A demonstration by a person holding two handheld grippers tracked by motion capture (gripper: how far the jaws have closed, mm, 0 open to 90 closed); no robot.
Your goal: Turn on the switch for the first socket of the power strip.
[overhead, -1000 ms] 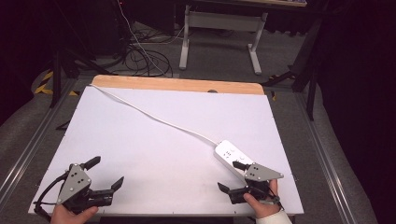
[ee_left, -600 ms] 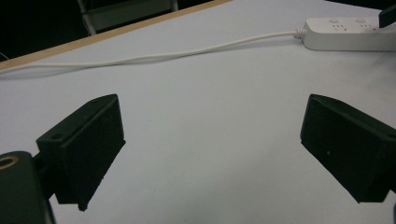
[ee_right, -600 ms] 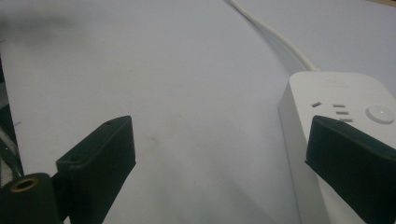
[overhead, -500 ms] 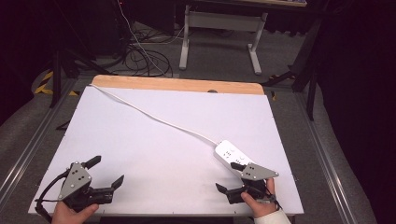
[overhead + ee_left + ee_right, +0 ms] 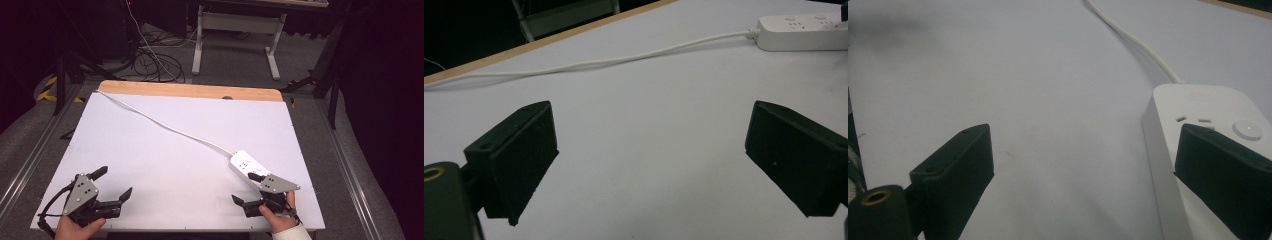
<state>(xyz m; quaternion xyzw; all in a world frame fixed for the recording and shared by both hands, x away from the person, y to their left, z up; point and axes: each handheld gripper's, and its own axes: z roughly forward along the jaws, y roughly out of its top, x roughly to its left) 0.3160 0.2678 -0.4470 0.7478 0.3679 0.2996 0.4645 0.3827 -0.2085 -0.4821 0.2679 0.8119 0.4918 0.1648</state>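
White power strip (image 5: 248, 165) lies near the right edge of the table (image 5: 165, 155), toward the near right corner, its cord (image 5: 165, 126) running diagonally off the far left corner. My right gripper (image 5: 250, 192) sits just beside the strip's near end, jaws spread wide and empty, one jaw over the casing — staged, I judge, for a grasp. Left gripper (image 5: 113, 183) rests at the near left corner, jaws released, well apart. Surface: plain white sheet, wood strip at far edge. Room dark; cables on floor beyond.
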